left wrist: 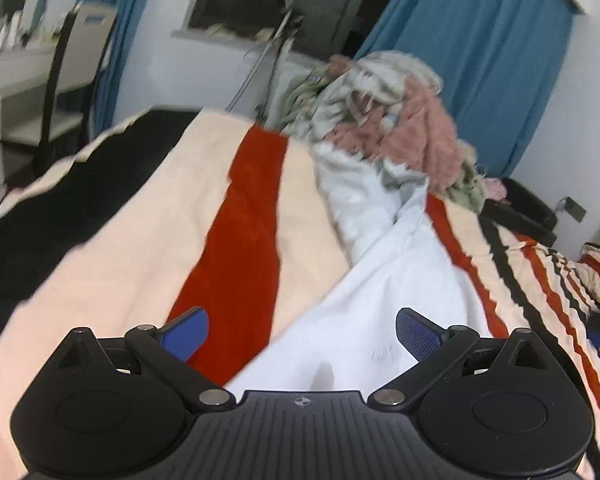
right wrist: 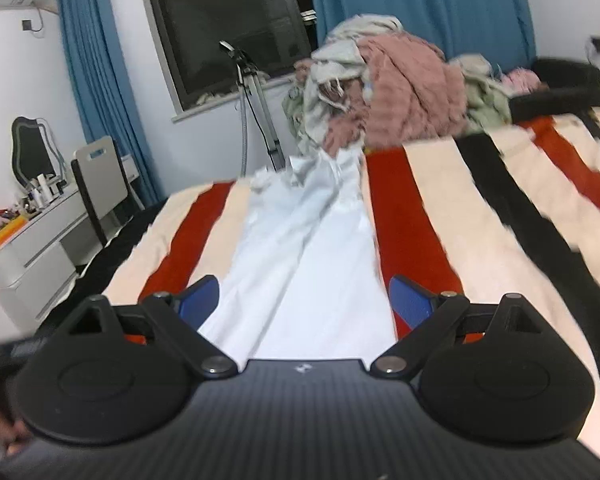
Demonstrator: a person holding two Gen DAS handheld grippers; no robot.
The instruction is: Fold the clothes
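White cotton-like garment (right wrist: pixel 308 256) lies stretched lengthwise along the middle of the bed, running from the lower centre of the right wrist view up toward a heap of pink, cream and pale green clothes (right wrist: pixel 396 96) at upper centre. Beneath it spreads a cream blanket with red and black stripes (right wrist: pixel 472 216). The right tongs (right wrist: pixel 305 300) stand open, blue pads either side of the garment's near end, gripping nothing. In the left wrist view the left tongs (left wrist: pixel 302 334) are open too, over the garment (left wrist: pixel 384 288) at lower centre, with a faint grey mark on the cloth too blurred to read. Blue curtains (right wrist: pixel 420 4) flank a dark window (right wrist: pixel 224 28); a white dressing table (right wrist: pixel 32 240) sits at the left edge. No legible writing shows.
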